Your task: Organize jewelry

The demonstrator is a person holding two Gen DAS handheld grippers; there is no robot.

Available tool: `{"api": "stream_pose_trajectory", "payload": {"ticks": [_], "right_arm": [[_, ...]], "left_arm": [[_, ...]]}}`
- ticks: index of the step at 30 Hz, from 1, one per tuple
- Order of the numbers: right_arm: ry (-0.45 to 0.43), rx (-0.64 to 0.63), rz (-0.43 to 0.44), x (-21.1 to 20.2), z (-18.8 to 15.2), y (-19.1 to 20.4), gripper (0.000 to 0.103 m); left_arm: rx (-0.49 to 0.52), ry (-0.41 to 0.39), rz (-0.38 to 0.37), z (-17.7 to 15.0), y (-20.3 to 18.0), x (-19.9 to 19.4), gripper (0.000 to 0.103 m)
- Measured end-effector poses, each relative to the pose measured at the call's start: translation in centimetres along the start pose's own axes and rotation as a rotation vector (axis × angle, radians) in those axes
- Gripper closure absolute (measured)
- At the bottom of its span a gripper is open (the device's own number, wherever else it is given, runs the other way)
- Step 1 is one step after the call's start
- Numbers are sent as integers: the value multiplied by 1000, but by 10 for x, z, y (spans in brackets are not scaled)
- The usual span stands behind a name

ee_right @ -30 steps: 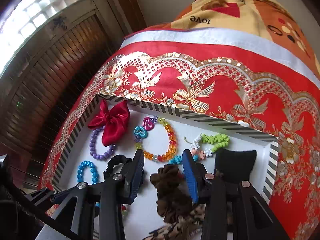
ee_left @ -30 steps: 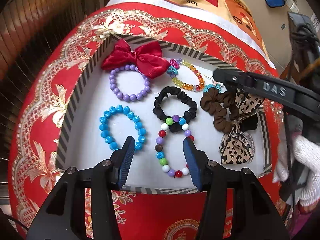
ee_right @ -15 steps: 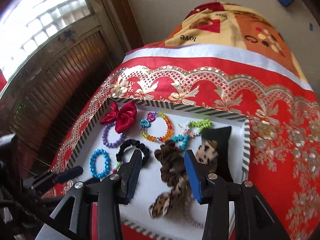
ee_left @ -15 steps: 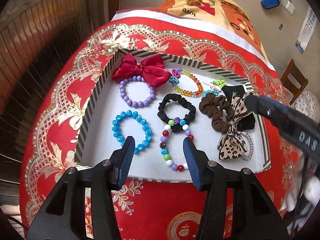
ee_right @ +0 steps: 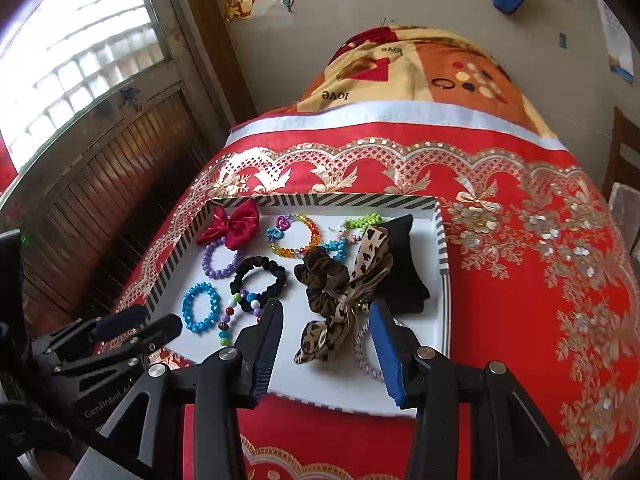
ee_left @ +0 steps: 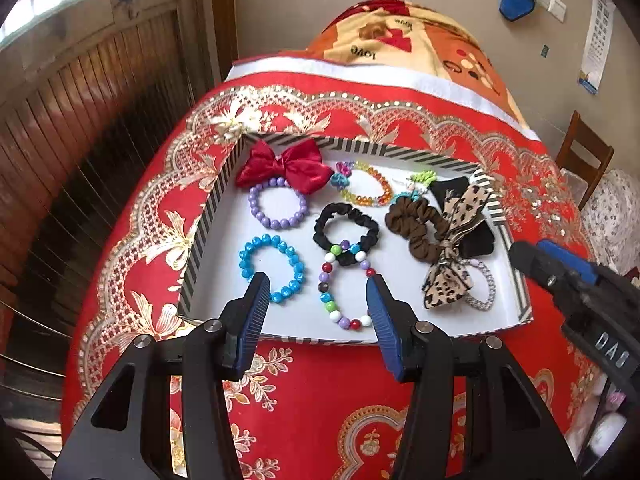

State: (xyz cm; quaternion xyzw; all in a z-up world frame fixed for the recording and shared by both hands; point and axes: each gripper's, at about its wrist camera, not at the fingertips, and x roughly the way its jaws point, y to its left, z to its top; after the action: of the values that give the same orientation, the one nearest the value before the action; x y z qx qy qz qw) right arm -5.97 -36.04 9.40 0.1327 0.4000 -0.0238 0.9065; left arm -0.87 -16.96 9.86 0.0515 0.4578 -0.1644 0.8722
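A shallow white tray with a striped rim [ee_left: 208,220] [ee_right: 442,236] lies on a red cloth and holds jewelry and hair pieces. In it are a red satin bow [ee_left: 286,166] [ee_right: 234,224], a purple bead bracelet [ee_left: 276,210], a blue bead bracelet [ee_left: 272,266] [ee_right: 200,314], a black scrunchie [ee_left: 346,232] [ee_right: 258,276], a multicolour bead bracelet [ee_left: 344,288], an amber bracelet [ee_left: 366,190], a brown scrunchie [ee_left: 416,232] [ee_right: 324,284] and a leopard bow [ee_left: 450,284] [ee_right: 352,292]. My left gripper [ee_left: 316,290] hangs open above the tray's near edge, holding nothing. My right gripper [ee_right: 326,320] is open and empty above the leopard bow.
The red and gold cloth [ee_right: 520,260] covers a table, with an orange blanket [ee_right: 420,68] behind it. A wooden slatted panel and window [ee_right: 100,152] stand at the left. A wooden chair [ee_left: 582,156] is at the far right. A black cushion [ee_right: 400,264] lies in the tray's right end.
Both grippers have pulled back and up from the tray, so more of the table and room shows. The right gripper has drawn away to the tray's right side.
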Motion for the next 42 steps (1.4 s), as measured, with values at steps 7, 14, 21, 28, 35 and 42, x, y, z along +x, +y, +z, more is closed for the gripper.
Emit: {"api": "stream_pose_trajectory", "payload": {"ticks": [7,14,21,28,35,42], "right_arm": [[-24,1,-6,-17,-15,9,60],[-50,-3,-19,-31,-20,16,60],[-82,-20,-31,-44,-19,22,48],[-96,-24,-25,-52,-20,26,48],[-121,-32,-35,-60,-22,28,46],[-124,-15,-41,-62,-22,26,46]], "left_arm": [[41,-54,43,-3,-7,-19,53],[43,-90,33,-4,-8,-37,53],[41,-112,33,-4,-9,-49,53],[41,-127,50,-6,-7,-56,53],[36,-134,54,-8,-4,-61,53],[39,-137,57,-8,-3,-63,53]]}}
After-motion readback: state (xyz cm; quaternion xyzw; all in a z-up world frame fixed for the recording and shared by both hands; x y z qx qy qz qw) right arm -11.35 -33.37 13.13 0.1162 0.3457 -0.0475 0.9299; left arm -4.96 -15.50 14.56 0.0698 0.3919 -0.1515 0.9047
